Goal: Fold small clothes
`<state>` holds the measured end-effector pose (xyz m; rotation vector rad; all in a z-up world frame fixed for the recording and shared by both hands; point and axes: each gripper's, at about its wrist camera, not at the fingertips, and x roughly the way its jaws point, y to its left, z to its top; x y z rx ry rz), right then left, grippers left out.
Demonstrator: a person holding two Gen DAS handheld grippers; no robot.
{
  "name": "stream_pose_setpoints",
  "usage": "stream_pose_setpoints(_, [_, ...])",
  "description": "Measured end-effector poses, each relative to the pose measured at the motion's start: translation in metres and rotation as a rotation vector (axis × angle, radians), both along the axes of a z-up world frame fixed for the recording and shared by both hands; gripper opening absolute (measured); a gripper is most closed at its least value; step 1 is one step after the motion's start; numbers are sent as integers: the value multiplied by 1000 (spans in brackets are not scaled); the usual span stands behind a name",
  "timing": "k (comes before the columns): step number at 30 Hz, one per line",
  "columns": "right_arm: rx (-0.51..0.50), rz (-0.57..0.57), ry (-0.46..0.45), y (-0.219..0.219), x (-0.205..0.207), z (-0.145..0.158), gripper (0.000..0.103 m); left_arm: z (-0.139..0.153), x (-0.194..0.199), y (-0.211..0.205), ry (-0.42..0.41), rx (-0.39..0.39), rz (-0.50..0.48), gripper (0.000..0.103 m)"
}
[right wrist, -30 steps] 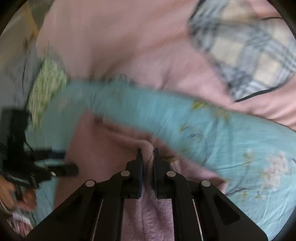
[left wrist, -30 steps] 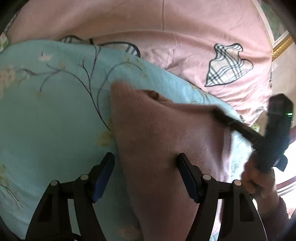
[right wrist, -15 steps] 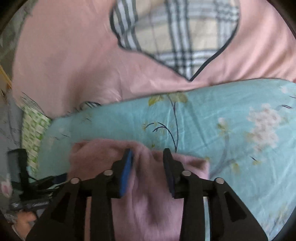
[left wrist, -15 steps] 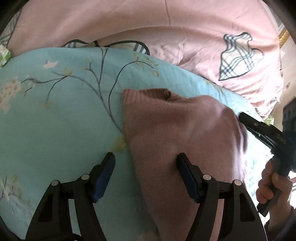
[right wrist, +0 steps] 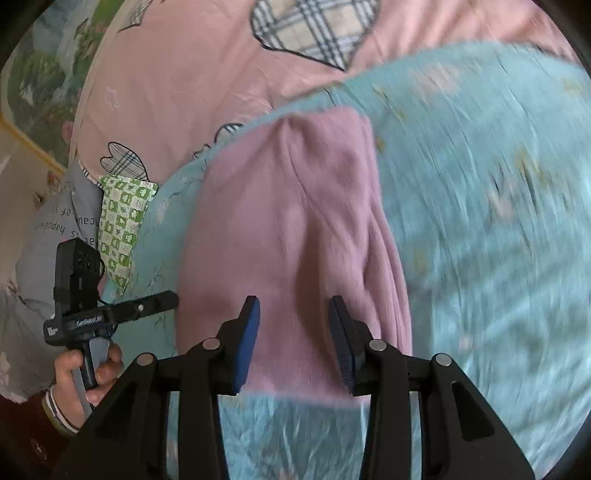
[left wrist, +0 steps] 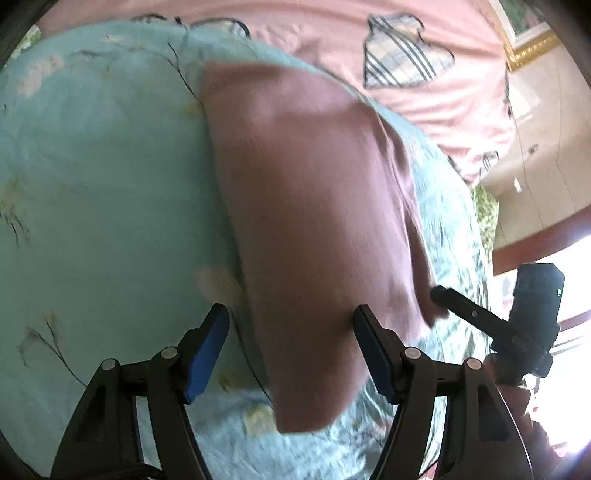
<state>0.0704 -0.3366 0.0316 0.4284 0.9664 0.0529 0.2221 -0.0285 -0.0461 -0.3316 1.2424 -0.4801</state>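
Observation:
A small pink knitted garment (left wrist: 314, 206) lies folded into a long strip on a light blue flowered cloth (left wrist: 103, 192); it also shows in the right wrist view (right wrist: 288, 229). My left gripper (left wrist: 291, 354) is open and empty, hovering over the garment's near left edge. My right gripper (right wrist: 293, 336) is open and empty above the garment's near end. The right gripper also shows at the garment's right edge in the left wrist view (left wrist: 439, 295). The left gripper shows beside the garment in the right wrist view (right wrist: 162, 299).
A pink quilt with plaid heart patches (right wrist: 314, 33) lies behind the blue cloth (right wrist: 480, 184). A green checked pillow (right wrist: 125, 218) sits at the left edge. A gold picture frame (left wrist: 528, 51) and wall are at far right.
My right gripper let go of the garment, opened and drew back toward its near end. The garment now lies flat. My left gripper stayed open and pulled back; both views are motion-blurred.

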Motion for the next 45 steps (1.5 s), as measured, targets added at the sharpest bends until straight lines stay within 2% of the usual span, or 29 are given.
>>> stream_pose_setpoints(3, [9, -51, 17, -9, -12, -12, 39, -18, -14, -21, 18, 88, -31, 71])
stream_pose_setpoints(4, [-4, -82, 50, -16, -13, -21, 32, -27, -16, -26, 32, 120, -41, 72])
stream_pose_setpoints(5, [-5, -98, 73, -20, -12, -27, 16, -36, -17, -28, 48, 136, -49, 72])
stream_pose_setpoints(7, [-5, -126, 104, -30, -11, -37, 0, -44, -21, -29, 42, 143, -51, 72])
stream_pose_setpoints(11, [-25, -110, 119, -30, -8, -34, 0, -40, -30, -30, 32, 146, -70, 72])
stream_pose_setpoints(14, [-9, -112, 119, -29, -7, -24, 0, -32, -20, -27, 55, 85, -45, 72])
stream_pose_setpoints(16, [-17, -103, 86, -22, -9, -10, 3, -23, -19, -16, 50, 38, -14, 73])
stream_pose_setpoints(18, [-19, -88, 40, -17, -10, 4, 6, -15, -15, -7, 45, -11, 24, 79])
stream_pose_setpoints(19, [-17, -86, 24, -16, -7, 9, 16, -13, -12, -5, 45, -30, 36, 83])
stream_pose_setpoints(20, [-16, -88, 15, -16, -2, 12, 44, -12, -5, -3, 50, -50, 48, 84])
stream_pose_setpoints(22, [-33, -104, 6, -18, 8, 13, 72, -15, 7, -4, 79, -34, 59, 84])
stream_pose_setpoints(24, [-47, -108, -18, -20, 21, 12, 72, -20, 21, -5, 101, -35, 57, 85])
stream_pose_setpoints(26, [-30, -96, -4, -24, 37, 4, 72, -24, 30, -9, 101, -32, 60, 94])
stream_pose_setpoints(28, [-13, -86, 10, -29, 52, -4, 72, -27, 38, -16, 95, -23, 57, 95])
stream_pose_setpoints(31, [8, -68, 55, -43, 71, -20, 72, -37, 49, -18, 105, -62, 67, 97])
stream_pose_setpoints(33, [55, -58, 110, -51, 85, -38, 71, -43, 55, -19, 92, -103, 76, 94])
stream_pose_setpoints(34, [92, -54, 124, -54, 89, -47, 68, -44, 57, -19, 77, -120, 73, 81])
stream_pose_setpoints(35, [135, -48, 106, -55, 90, -51, 53, -47, 60, -25, 69, -149, 60, 62])
stream_pose_setpoints(36, [193, -41, 111, -54, 92, -57, 46, -48, 62, -27, 73, -162, 56, 60])
stream_pose_setpoints(38, [223, -65, 116, -52, 89, -58, 34, -40, 57, -26, 45, -176, 49, 45])
stream_pose_setpoints(42, [226, -61, 63, -32, 76, -37, 30, -15, 40, -10, -15, -198, 35, 41])
stream_pose_setpoints(45, [242, -11, 36, -3, 67, -25, 28, 5, 22, 18, -60, -207, 54, 40])
